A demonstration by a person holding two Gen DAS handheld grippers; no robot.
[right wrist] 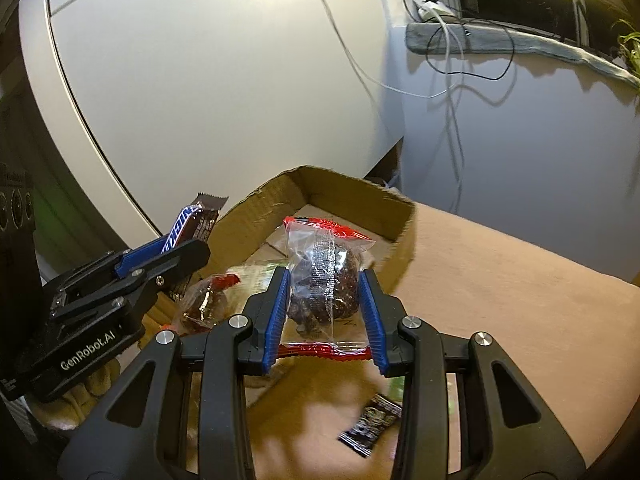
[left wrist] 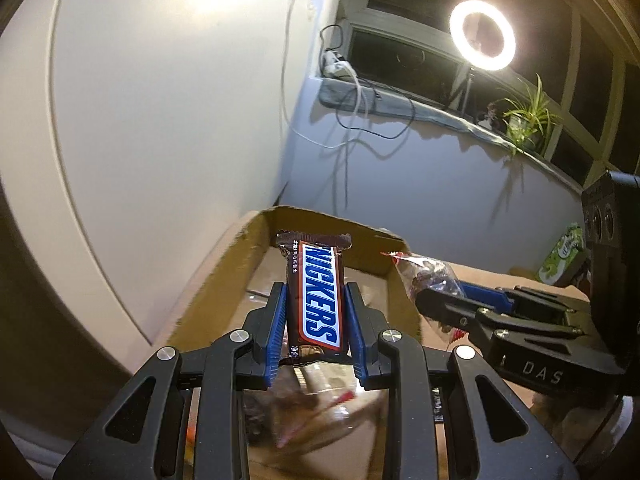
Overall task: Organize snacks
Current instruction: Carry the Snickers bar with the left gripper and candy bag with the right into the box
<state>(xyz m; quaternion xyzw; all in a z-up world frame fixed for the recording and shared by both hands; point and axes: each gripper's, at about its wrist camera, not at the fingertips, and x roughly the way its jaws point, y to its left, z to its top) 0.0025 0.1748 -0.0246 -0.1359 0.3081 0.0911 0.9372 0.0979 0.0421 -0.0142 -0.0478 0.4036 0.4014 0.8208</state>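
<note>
Your left gripper (left wrist: 316, 312) clamps a Snickers bar (left wrist: 316, 292) by its long edges between the blue pads, the wrapper standing nearly upright and raised over the near end of an open cardboard box (left wrist: 224, 264). The bar's crimped top edge shows against the box's far wall. Below it, inside the box, lie blurred wrappers that you cannot make out clearly.

To the right of that, your right gripper (right wrist: 324, 300) is closed on a clear packet with red sealed ends (right wrist: 324, 276), a dark round snack visible through the plastic. The packet hangs above the same box, its upper red seal tilted toward the far wall (right wrist: 360, 192). A second clear, red-ended packet (right wrist: 208, 300) rests in the box just left of the right gripper, under the left one.

Farther right, the box sits on a tan table (right wrist: 520, 280). A small dark wrapped snack (right wrist: 372, 424) lies on the table near the right gripper's base, outside the box. On the windowsill beyond, a ring light (left wrist: 482, 34) glows beside a green plant (left wrist: 528, 116).
</note>
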